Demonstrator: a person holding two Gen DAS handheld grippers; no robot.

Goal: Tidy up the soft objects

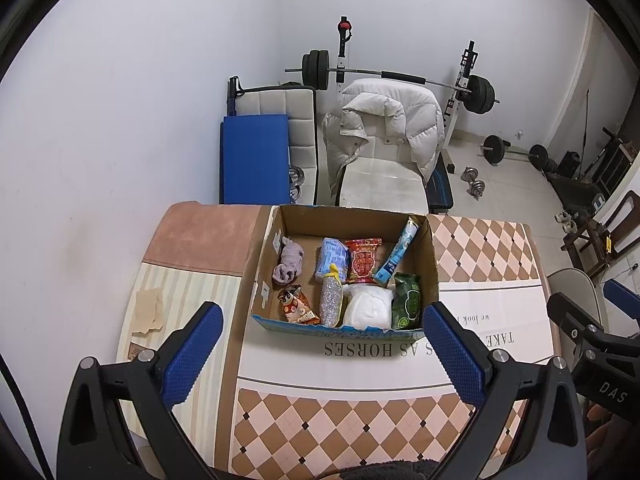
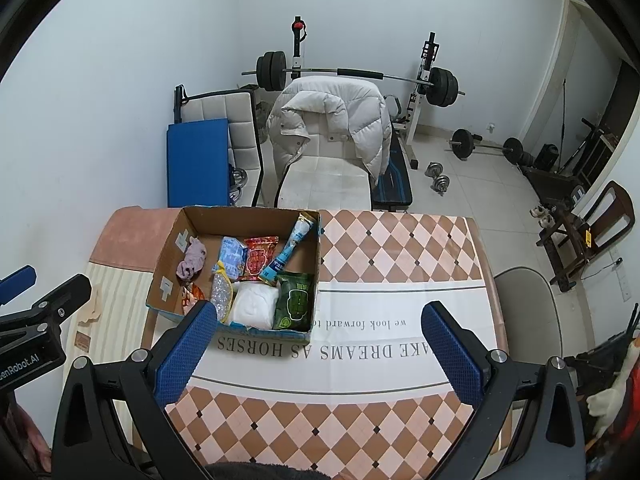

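A cardboard box [image 1: 434, 264] stands on the table [image 1: 480, 248] and holds soft things: a lilac cloth [image 1: 288, 266], a white bundle [image 1: 368, 308], a green packet [image 1: 407, 300], a red packet [image 1: 363, 260], blue packets [image 1: 332, 258] and a glittery pouch [image 1: 331, 300]. The box [image 2: 168, 256] shows at left in the right wrist view, with the white bundle [image 2: 254, 306] and green packet [image 2: 294, 300]. My left gripper [image 1: 322, 320] is open and empty, just in front of the box. My right gripper [image 2: 318, 316] is open and empty, to the box's right front.
The table wears a checked cloth with printed text [image 2: 320, 350]. Behind it stand a white chair with a puffy jacket [image 1: 384, 128], a blue mat [image 1: 256, 156] and a barbell rack [image 1: 400, 76]. A grey chair [image 2: 532, 304] stands at the right edge. A paper scrap [image 1: 150, 308] lies at left.
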